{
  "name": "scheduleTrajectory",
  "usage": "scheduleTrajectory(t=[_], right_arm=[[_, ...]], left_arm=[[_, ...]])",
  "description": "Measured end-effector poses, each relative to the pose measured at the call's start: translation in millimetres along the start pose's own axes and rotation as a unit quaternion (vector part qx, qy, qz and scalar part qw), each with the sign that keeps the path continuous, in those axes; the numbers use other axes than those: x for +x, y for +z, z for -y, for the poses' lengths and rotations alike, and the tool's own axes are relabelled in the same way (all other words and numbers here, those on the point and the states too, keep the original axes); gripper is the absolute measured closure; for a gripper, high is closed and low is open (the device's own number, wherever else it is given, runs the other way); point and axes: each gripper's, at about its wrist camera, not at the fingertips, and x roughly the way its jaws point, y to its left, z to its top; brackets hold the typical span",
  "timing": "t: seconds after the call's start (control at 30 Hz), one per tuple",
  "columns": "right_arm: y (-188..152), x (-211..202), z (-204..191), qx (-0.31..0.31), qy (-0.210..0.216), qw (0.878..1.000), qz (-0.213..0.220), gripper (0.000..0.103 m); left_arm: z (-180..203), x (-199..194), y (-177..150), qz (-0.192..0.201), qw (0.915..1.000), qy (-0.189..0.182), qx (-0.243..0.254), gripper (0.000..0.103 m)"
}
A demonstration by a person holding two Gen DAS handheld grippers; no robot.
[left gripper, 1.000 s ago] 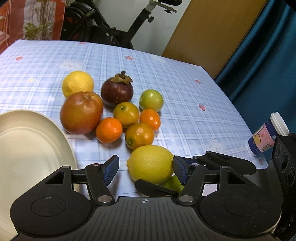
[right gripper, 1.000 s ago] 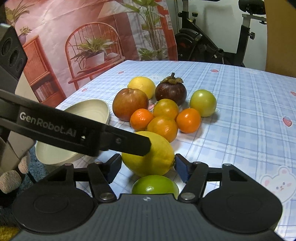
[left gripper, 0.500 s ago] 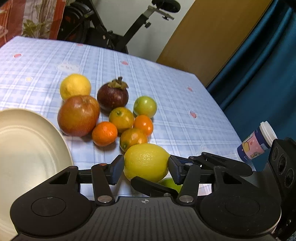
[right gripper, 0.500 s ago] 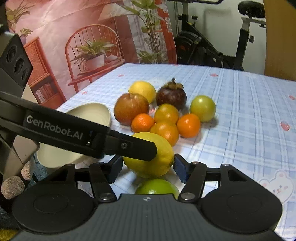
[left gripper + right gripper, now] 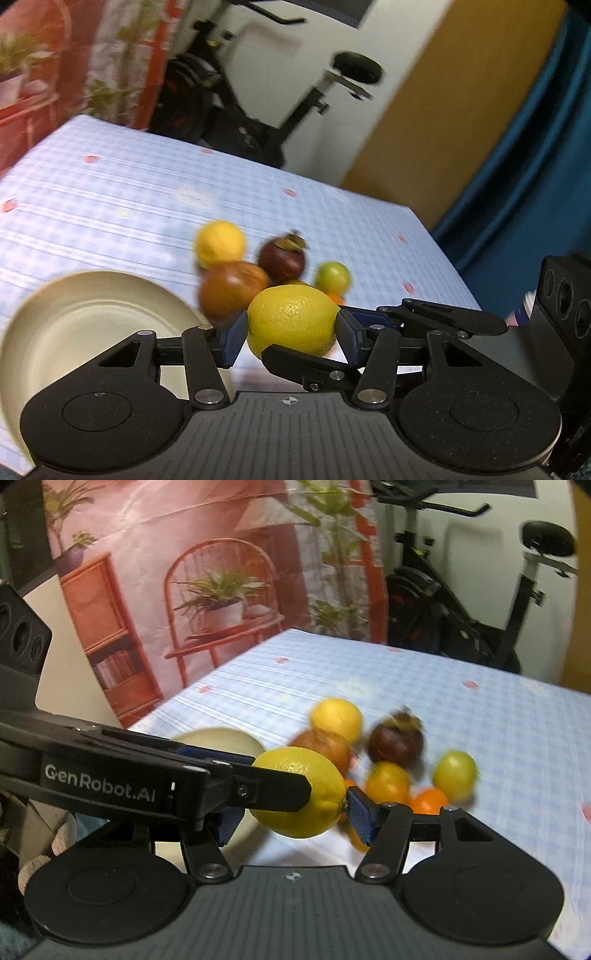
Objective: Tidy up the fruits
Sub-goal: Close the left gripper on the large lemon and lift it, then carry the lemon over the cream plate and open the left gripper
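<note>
The large lemon (image 5: 291,319), on the cloth a second ago, is now gripped by the left gripper (image 5: 291,334) and right gripper (image 5: 295,812), raised beside the bowl (image 5: 85,317). Beyond the bowl, one mangosteen (image 5: 395,740), one apple (image 5: 231,290) and one green fruit (image 5: 454,775) are counted; the oranges are too blurred.

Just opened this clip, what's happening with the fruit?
A person works two handheld claws. The left claw has just closed on the lemon and holds it near the bowl. The right claw brackets the lemon's ends; whether it presses is unclear. The other fruits sit on the table.
</note>
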Motion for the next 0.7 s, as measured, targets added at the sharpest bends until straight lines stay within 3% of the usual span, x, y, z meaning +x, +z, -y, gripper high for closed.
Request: scheduleTrajectory(t=[0.33, 0.7], right_arm=[[40, 81, -44, -0.055, 0.063, 0.996, -0.041, 0.041], [41, 142, -74, -0.088, 0.111, 0.987, -0.069, 0.041]], left_arm=[[-67, -16, 17, 0.014, 0.9956, 0.071, -0.059, 0.047], [-108, -21, 14, 0.012, 0.9861, 0.139, -0.089, 0.046]])
